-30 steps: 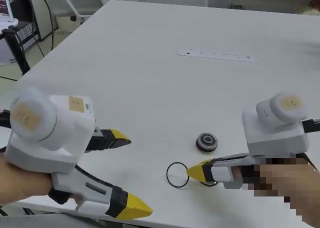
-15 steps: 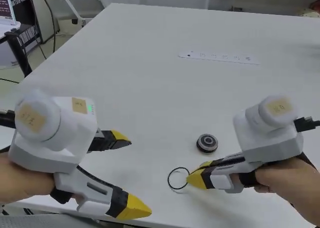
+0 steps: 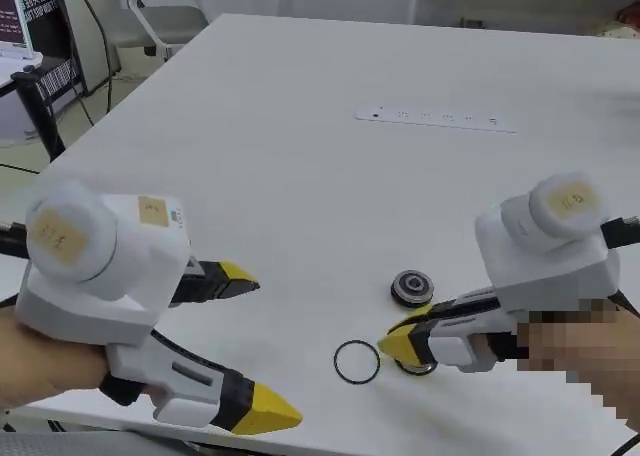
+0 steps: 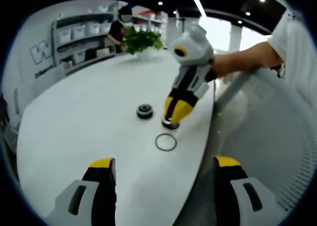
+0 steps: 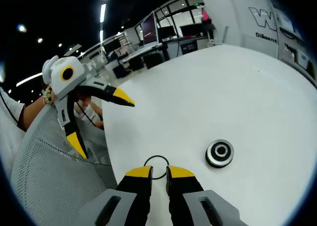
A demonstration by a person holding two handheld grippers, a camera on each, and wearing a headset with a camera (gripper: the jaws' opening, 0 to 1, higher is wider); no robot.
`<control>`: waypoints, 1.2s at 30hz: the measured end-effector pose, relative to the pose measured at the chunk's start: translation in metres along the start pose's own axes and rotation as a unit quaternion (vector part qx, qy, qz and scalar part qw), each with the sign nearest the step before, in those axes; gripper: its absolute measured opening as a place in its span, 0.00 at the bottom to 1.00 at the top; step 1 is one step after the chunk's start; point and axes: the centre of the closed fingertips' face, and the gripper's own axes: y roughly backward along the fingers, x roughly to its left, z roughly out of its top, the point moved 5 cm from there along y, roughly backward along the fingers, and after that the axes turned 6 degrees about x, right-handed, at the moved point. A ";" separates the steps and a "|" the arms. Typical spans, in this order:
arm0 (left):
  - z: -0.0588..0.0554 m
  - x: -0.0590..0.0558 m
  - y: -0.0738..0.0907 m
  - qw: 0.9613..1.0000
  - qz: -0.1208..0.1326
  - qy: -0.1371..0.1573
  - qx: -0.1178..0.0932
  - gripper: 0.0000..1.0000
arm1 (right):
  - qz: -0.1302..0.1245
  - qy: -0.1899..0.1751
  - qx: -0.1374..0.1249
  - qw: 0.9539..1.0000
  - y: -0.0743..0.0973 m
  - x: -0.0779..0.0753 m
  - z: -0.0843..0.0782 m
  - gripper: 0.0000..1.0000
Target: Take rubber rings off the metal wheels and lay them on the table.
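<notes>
The left tool [image 3: 262,346] is spread wide and holds nothing, hanging over the near edge of the white, smooth table [image 3: 300,156]. The right tool [image 3: 388,344] is clenched to a thin slit. Seen from the left gripper view, its yellow tips rest on top of a small round metal wheel [image 4: 170,124]. Nothing can be seen gripped between them. A thin black rubber ring [image 3: 336,362] lies flat on the table just past those tips, between the two tools. A second wheel [image 3: 413,287], dark-rimmed with a shiny hub, sits just beside the right tool on its far side.
</notes>
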 end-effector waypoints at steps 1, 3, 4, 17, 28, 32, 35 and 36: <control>0.001 0.000 0.000 1.000 0.000 0.001 -0.002 0.82 | 0.000 -0.003 -0.005 1.000 0.002 -0.001 0.001 0.09; 0.001 0.000 0.001 1.000 0.001 0.002 -0.004 0.81 | -0.002 -0.007 -0.016 1.000 0.006 -0.003 0.004 0.10; 0.002 0.001 0.001 1.000 0.002 0.002 -0.005 0.81 | -0.003 -0.008 -0.020 1.000 0.008 -0.004 0.005 0.10; 0.036 0.006 0.020 0.997 0.013 0.019 -0.072 0.83 | 0.002 -0.037 -0.120 0.992 0.041 -0.008 0.028 0.15; 0.099 0.001 0.024 0.993 0.004 -0.049 -0.108 0.82 | -0.028 -0.047 -0.142 0.988 0.055 -0.022 0.032 0.18; 0.119 0.003 0.015 0.991 -0.002 -0.073 -0.113 0.80 | -0.040 -0.055 -0.152 0.986 0.061 -0.028 0.032 0.19; 0.128 0.005 0.003 0.990 -0.010 -0.088 -0.109 0.79 | -0.044 -0.061 -0.155 0.985 0.063 -0.031 0.031 0.19; 0.130 0.004 0.000 0.990 -0.016 -0.094 -0.107 0.78 | -0.046 -0.061 -0.155 0.985 0.063 -0.032 0.031 0.19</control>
